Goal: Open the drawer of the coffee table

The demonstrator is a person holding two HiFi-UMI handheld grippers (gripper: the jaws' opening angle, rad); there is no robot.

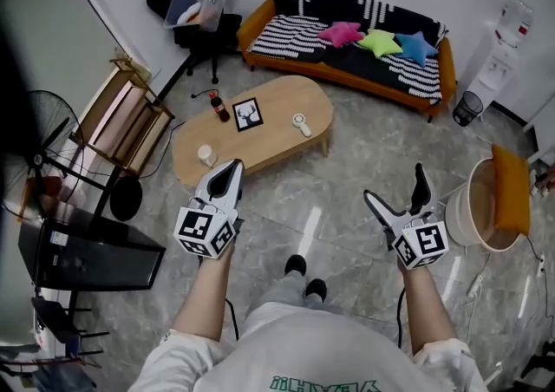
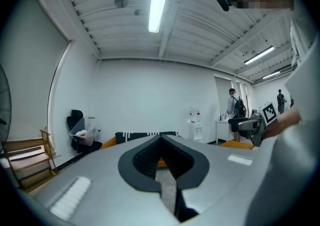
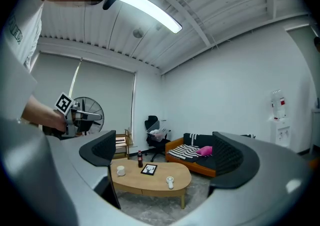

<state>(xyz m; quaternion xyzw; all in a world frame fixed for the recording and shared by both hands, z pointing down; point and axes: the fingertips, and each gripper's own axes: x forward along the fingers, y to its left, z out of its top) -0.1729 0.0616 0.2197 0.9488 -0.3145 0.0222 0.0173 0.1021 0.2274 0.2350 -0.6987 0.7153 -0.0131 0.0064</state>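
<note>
The oval wooden coffee table stands on the floor ahead of me, in front of the sofa. In the right gripper view the coffee table is lower centre, and its side panel lies flush with nothing pulled out. My left gripper hangs over the floor just before the table's near edge with its jaws shut and empty. In its own view the left gripper shows its pads pressed together. My right gripper is open and empty, to the table's right and well away from it. The right gripper frames the table between its jaws.
On the table are a dark bottle, a framed picture, a white cup and a small white object. An orange sofa stands behind it. At left are a wooden rack and a black box; at right, a round tub.
</note>
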